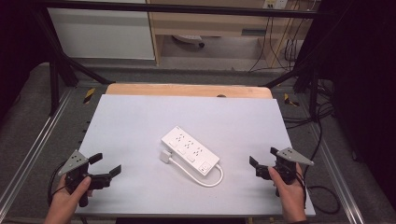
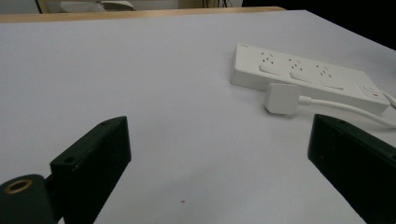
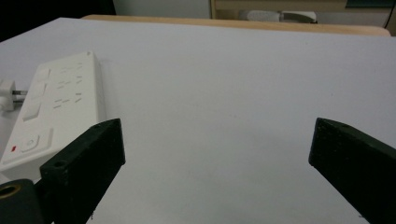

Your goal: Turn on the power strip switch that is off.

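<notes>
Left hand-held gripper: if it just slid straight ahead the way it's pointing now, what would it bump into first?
Probably nothing soon. The left hand-held gripper is open, with bare white table ahead between its jaws. The white plug and power strip lie to the right of that line; the right-hand jaw might graze the plug, though depth is unclear.

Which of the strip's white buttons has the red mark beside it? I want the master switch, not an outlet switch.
The lone square button at the power strip's cable end; the three outlet switches run along the side, next to the sockets.
</notes>
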Demonstrator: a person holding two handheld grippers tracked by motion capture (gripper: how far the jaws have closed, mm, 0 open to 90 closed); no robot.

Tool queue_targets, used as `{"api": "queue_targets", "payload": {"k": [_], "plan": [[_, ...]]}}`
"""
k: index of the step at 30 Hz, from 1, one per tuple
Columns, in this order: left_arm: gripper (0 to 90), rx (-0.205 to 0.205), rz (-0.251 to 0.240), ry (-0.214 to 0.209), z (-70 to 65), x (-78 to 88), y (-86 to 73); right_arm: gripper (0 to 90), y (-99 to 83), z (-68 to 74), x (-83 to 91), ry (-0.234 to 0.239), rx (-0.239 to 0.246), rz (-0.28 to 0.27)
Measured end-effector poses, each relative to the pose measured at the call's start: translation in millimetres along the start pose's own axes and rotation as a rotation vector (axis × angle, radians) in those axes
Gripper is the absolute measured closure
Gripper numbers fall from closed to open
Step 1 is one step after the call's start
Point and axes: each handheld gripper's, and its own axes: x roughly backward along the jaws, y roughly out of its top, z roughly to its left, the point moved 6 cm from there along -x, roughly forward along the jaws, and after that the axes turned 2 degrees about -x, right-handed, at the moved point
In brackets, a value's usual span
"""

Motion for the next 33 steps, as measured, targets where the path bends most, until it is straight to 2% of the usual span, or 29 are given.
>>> {"api": "queue_targets", "payload": {"k": [8,13,24,33], "plan": [[5.7,-0.001,0.007,0.003,0.9,-1.1,-0.1,3.9,5.8,5.8,-0.5,0.021,0.033,-0.012],[5.7,-0.008,0.007,0.004,-0.2,-1.3,0.1,3.6,8.2,5.3,0.3,0.03,0.024,-0.03],[5.8,-0.016,0.008,0.005,1.1,0.2,-0.2,2.7,23.2,18.4,4.0,0.045,0.078,-0.062],[5.8,-0.013,0.014,0.005,-0.2,0.0,-0.9,2.2,30.1,23.3,7.4,0.073,0.083,-0.074]]}}
